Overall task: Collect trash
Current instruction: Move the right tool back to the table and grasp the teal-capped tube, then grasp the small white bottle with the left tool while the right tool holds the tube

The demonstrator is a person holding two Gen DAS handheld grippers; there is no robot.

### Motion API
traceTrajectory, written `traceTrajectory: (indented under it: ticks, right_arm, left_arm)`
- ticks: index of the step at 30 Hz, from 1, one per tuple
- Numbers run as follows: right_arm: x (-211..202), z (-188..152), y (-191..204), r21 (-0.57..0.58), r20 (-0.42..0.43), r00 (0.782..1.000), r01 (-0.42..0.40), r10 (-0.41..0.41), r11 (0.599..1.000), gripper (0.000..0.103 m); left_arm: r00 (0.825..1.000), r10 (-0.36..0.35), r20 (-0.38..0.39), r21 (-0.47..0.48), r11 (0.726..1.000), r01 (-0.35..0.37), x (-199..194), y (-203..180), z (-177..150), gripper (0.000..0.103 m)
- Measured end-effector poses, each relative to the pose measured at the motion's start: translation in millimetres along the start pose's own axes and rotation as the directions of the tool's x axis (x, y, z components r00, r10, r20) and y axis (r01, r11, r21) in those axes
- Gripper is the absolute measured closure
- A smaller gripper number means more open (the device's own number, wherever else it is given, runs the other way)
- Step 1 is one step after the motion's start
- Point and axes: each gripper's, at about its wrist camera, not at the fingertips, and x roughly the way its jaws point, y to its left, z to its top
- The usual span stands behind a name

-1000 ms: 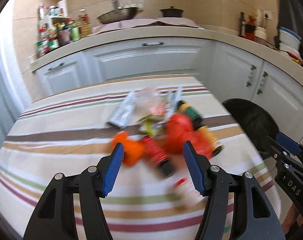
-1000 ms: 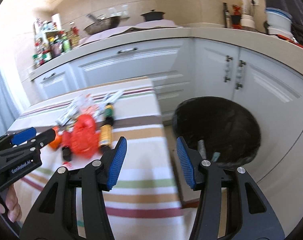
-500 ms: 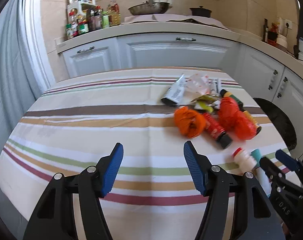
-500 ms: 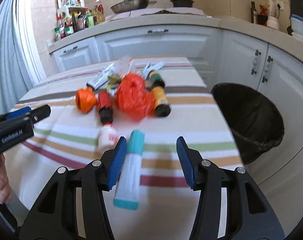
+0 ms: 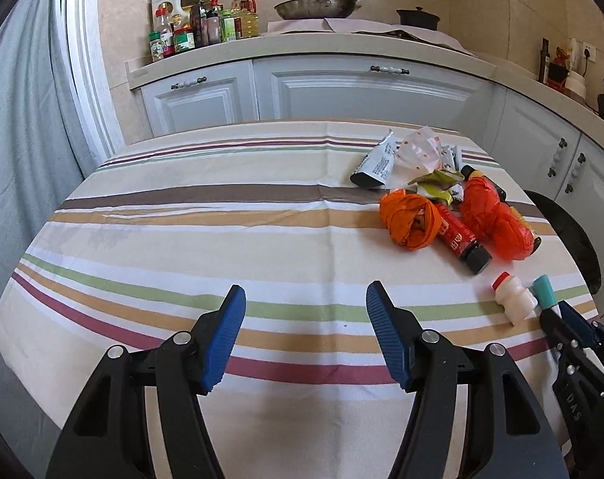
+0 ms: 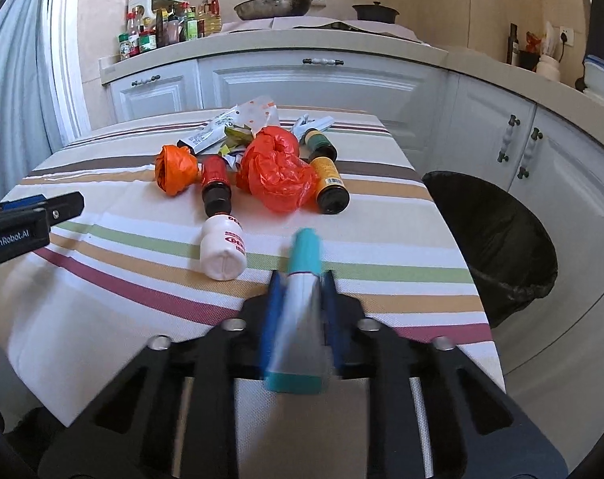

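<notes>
A striped-cloth counter (image 6: 381, 183) in a kitchen carries the trash. The right gripper (image 6: 300, 295) has its jaws clamped on the teal-capped tube (image 6: 302, 291); lift it level and carry it clear of the small white bottle (image 6: 222, 249) to the black-lined bin (image 6: 497, 235). The left gripper (image 5: 302, 315) waits, jaws wide and empty

**Camera placement: two wrist fisheyes over the striped desk**

Left wrist view: sits behind the left claw (image 5: 306, 333), looking forward and down across the desk (image 5: 190, 239) toward the white cabinets (image 5: 342, 92). Trash pile (image 5: 441, 207) lies right of centre, mid-distance. Right claw (image 5: 569, 325) enters at the lower right edge.

Right wrist view: sits behind the right claw (image 6: 300, 311), angled down, close over the desk's near right part. Black bin (image 6: 497, 235) stands to the right, beside the desk edge. Left claw (image 6: 42, 207) shows at the left edge.

Shared: the trash pile (image 6: 262, 163), small white bottle (image 5: 515, 303) (image 6: 222, 249), cabinets, countertop condiment bottles (image 5: 194, 24) (image 6: 162, 24), frying pan (image 5: 318, 6) (image 6: 272, 4).
</notes>
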Motion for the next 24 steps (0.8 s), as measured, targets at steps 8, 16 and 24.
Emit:
traceTrajectory:
  ticks: [8, 16, 24]
  right_arm:
    - [-5.1, 3.6, -13.7, 0.031, 0.026, 1.000, 0.002, -0.003, 1.000, 0.086]
    - [-13.2, 14.4, -54.7, 0.103, 0.068, 0.996, 0.050, -0.057, 0.993, 0.086]
    - [-17.9, 15.3, -93.2, 0.173, 0.083, 0.993, 0.071, -0.086, 0.982, 0.086]
  left_arm:
    - [0.999, -0.033, -0.021, 0.020, 0.999, 0.034, 1.1, -18.8, -3.2, 0.041]
    - [0.995, -0.098, -0.024, 0.050, 0.994, 0.099, -1.7, -54.4, 0.9, 0.041]
    - [0.986, -0.166, -0.014, 0.056, 0.984, 0.167, -6.8, -88.6, 7.6, 0.041]
